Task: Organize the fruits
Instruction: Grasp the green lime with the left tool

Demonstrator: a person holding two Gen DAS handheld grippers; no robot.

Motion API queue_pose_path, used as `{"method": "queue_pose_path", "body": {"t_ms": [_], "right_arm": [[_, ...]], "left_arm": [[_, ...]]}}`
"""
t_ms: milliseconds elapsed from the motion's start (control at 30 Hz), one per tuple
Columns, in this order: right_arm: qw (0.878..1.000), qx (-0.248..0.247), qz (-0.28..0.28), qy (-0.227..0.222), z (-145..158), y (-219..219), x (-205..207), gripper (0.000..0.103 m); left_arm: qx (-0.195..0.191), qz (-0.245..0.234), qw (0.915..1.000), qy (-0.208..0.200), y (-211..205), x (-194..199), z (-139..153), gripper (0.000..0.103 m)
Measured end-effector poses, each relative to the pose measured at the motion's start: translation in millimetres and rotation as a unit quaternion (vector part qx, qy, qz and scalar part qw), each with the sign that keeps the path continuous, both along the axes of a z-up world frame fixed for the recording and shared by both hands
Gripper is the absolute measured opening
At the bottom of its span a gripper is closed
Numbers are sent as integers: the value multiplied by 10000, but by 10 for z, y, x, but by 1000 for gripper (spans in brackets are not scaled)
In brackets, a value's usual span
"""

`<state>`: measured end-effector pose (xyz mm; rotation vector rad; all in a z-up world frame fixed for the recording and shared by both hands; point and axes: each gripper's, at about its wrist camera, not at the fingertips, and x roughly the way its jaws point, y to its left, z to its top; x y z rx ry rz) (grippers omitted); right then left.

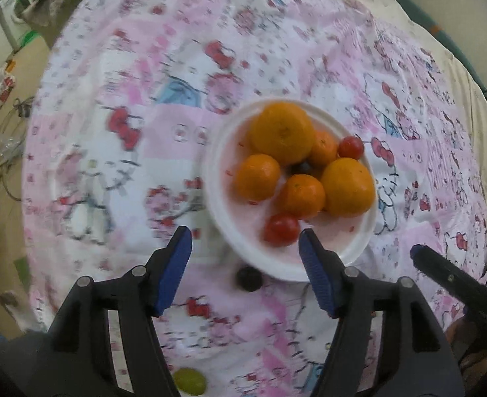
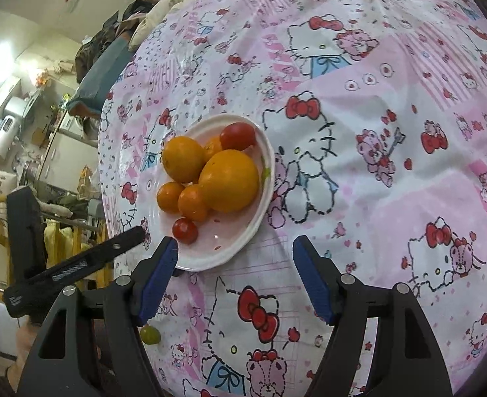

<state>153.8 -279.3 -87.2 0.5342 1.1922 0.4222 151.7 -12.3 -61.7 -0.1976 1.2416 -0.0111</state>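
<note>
A white plate (image 1: 233,218) on the pink cartoon tablecloth holds two big oranges (image 1: 281,132), three small ones (image 1: 258,177), two red tomatoes (image 1: 281,230) and a dark berry (image 1: 301,167). My left gripper (image 1: 245,233) hangs open over the plate's near rim, nothing between its pads; one tomato lies just beyond the tips. A dark grape (image 1: 249,278) lies on the cloth under it, and a green grape (image 1: 188,380) closer in. The right wrist view shows the same plate (image 2: 230,251), oranges (image 2: 228,180) and green grape (image 2: 150,334). My right gripper (image 2: 236,243) is open and empty at the plate's edge.
The tablecloth (image 2: 375,165) spreads wide to the right of the plate. Its left edge drops off to a cluttered room with shelves and appliances (image 2: 8,132). The left gripper's finger (image 2: 111,248) reaches in from the left in the right wrist view.
</note>
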Motion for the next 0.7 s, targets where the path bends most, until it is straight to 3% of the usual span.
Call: {"method": "queue_pose_path", "body": {"t_ms": [133,267,467,700], "right_arm": [[9999,28,141,10,17,101,-31,75],[9997,-20,228,-27,50,200,-70,75],[9991,-141,396,-88,74,332,-140,75],[9989,-233,407,-40,36,335,-191,75]], "left_arm": [[34,77,10000,-19,175,-143,41,64],[-10,-2,9996,280,286,-442,-48,64],[-162,-387,9969,672,222,-925,-246,64],[104,-608,9943,864,85,-1150,-436,63]]}}
